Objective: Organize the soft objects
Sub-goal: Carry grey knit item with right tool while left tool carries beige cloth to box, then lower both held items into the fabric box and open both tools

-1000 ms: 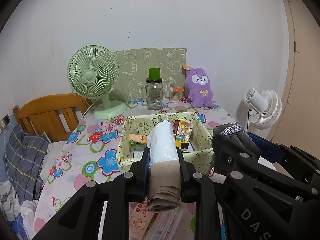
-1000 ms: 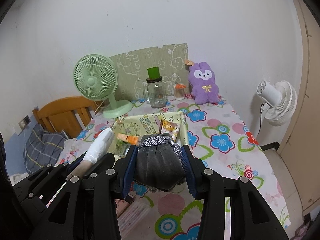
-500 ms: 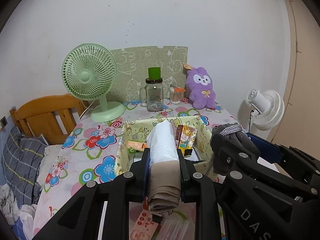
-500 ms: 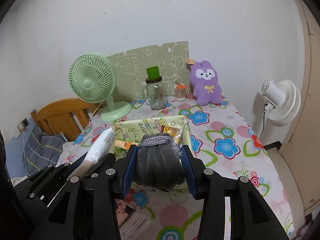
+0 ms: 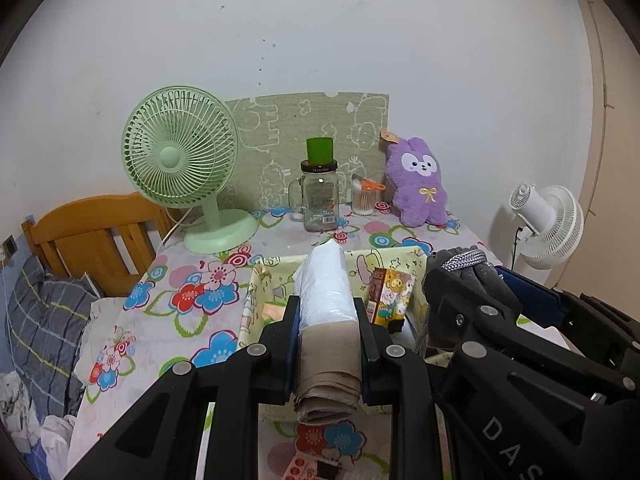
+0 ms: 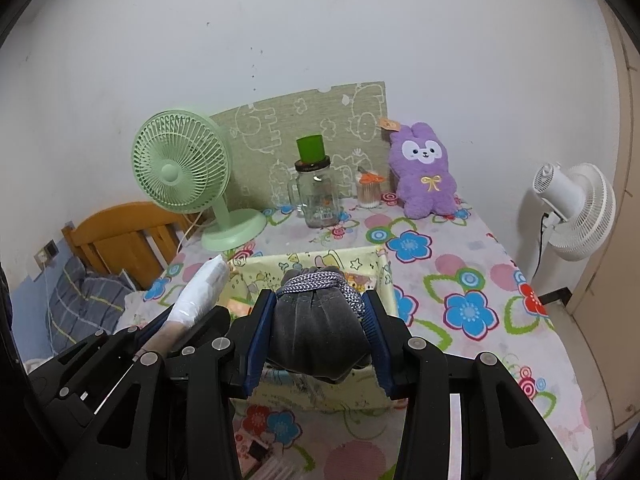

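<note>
My left gripper (image 5: 326,316) is shut on a rolled beige cloth with a white plastic-wrapped end (image 5: 326,292), which juts forward over the yellow patterned fabric box (image 5: 250,304). My right gripper (image 6: 318,316) is shut on a dark grey velvet pouch with a braided grey cord (image 6: 316,316), held above the same fabric box (image 6: 386,276). In the left wrist view the pouch (image 5: 468,270) shows at right in the other gripper; in the right wrist view the roll (image 6: 202,292) shows at left. Inside the box a small colourful carton (image 5: 390,296) stands upright. A purple plush bunny (image 6: 426,172) leans against the back wall.
On the floral tablecloth (image 6: 460,280) stand a green desk fan (image 5: 180,160), a glass mug jar with a green cap (image 5: 320,192) and a small jar of cotton swabs (image 5: 366,196). A white fan (image 6: 576,212) stands at right, a wooden headboard (image 5: 92,232) and plaid bedding at left.
Both grippers have moved forward toward the fabric box with their loads; the box now lies closer beneath them. Neither grip has changed.
</note>
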### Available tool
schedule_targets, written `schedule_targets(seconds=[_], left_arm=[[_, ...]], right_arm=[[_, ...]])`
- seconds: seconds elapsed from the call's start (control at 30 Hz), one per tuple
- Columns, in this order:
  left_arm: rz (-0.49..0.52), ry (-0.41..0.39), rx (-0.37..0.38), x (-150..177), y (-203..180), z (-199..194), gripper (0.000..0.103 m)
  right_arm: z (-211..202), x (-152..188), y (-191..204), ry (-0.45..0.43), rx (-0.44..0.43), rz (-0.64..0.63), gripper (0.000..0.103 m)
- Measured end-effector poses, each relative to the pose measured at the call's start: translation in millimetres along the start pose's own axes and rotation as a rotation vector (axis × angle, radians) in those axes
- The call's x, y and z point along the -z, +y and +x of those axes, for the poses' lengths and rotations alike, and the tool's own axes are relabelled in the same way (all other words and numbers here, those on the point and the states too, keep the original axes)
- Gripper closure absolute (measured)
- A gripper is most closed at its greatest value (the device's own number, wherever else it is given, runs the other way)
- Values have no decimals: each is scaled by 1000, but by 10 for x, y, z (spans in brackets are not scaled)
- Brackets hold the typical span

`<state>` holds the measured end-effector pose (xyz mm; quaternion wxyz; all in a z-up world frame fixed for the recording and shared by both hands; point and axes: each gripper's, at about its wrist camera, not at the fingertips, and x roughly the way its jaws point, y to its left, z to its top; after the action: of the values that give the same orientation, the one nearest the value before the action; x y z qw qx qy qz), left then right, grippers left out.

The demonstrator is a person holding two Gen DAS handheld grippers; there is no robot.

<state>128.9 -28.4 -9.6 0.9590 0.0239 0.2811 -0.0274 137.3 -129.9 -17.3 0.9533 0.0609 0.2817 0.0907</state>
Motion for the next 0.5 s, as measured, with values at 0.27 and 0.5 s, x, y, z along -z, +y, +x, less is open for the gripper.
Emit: schedule_targets(seconds=[0.27,0.5], left_arm=[[4,7,-1,-53,14,178,81],[-10,32,-10,-54,56,383,81]], right_arm=[[170,-69,-16,-5,1,-16,55],[384,-66,-54,15,-22,6,55]])
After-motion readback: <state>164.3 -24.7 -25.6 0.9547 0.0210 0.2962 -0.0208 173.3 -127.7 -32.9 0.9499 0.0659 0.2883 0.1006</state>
